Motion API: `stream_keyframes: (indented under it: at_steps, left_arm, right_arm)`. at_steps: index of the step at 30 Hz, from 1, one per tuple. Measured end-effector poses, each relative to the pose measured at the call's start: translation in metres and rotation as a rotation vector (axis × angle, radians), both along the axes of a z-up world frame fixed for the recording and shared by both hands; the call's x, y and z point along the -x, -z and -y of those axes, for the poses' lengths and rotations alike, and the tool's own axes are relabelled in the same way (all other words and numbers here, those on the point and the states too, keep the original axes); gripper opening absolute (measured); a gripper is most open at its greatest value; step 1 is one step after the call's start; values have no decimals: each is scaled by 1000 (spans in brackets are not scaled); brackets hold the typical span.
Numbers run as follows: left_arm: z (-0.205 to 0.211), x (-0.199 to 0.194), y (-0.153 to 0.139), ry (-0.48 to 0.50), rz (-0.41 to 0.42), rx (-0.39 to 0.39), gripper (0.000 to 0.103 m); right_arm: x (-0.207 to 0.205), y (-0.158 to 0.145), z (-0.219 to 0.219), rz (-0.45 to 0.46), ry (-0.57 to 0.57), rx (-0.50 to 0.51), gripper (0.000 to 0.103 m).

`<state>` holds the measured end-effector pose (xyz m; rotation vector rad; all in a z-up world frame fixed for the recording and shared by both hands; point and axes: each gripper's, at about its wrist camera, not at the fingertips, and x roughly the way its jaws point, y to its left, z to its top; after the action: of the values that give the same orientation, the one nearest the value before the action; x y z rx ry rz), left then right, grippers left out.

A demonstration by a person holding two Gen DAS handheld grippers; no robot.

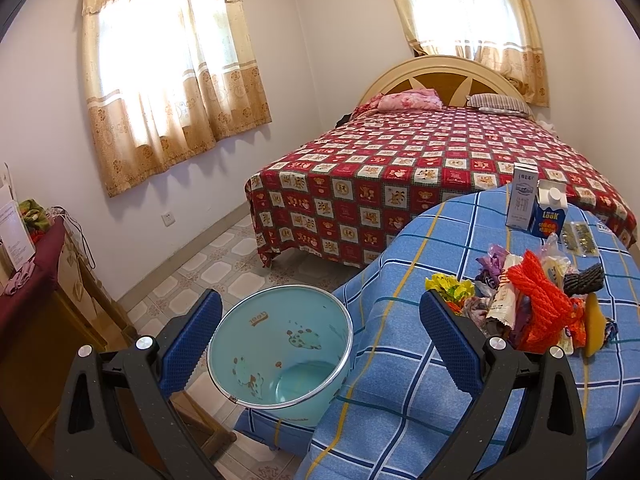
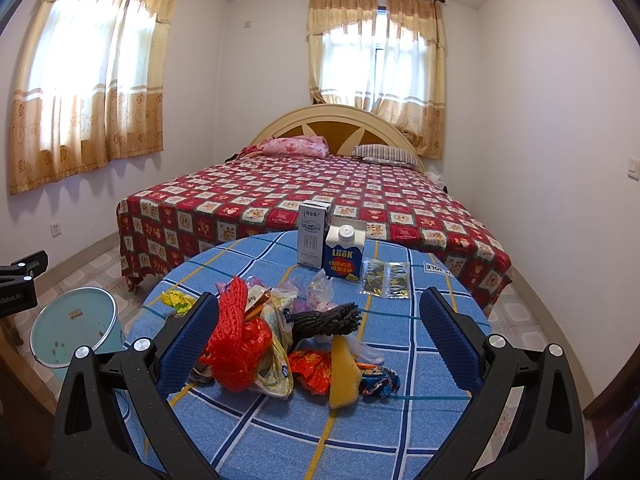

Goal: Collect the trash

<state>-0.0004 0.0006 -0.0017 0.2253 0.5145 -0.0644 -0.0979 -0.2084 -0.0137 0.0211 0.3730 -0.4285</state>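
A pale blue waste bin (image 1: 280,354) stands on the floor by the round table, empty inside; my left gripper (image 1: 316,340) hangs open above it with nothing held. The bin (image 2: 76,328) also shows low at left in the right wrist view. A heap of trash lies on the blue checked tablecloth (image 2: 280,436): a red net bag (image 2: 236,340), a dark knitted piece (image 2: 332,318), a yellow sponge (image 2: 344,376), crumpled wrappers (image 2: 312,370). My right gripper (image 2: 316,340) is open over the heap, touching nothing. A white milk carton (image 2: 313,240) and a blue carton (image 2: 343,254) stand behind.
Two clear sachets (image 2: 386,276) lie right of the cartons. A bed with a red checked cover (image 2: 320,196) fills the room beyond the table. A wooden cabinet with a dark red cloth (image 1: 36,276) stands at left. Tiled floor (image 1: 224,256) lies between the cabinet and the bed.
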Motion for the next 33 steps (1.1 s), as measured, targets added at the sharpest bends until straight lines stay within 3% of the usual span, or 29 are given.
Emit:
stream_keyframes:
  at_steps: [33]
  left_arm:
    - [-2, -2, -6, 0, 3, -8, 97]
  right_arm:
    - [0, 2, 2, 0, 2, 0, 98]
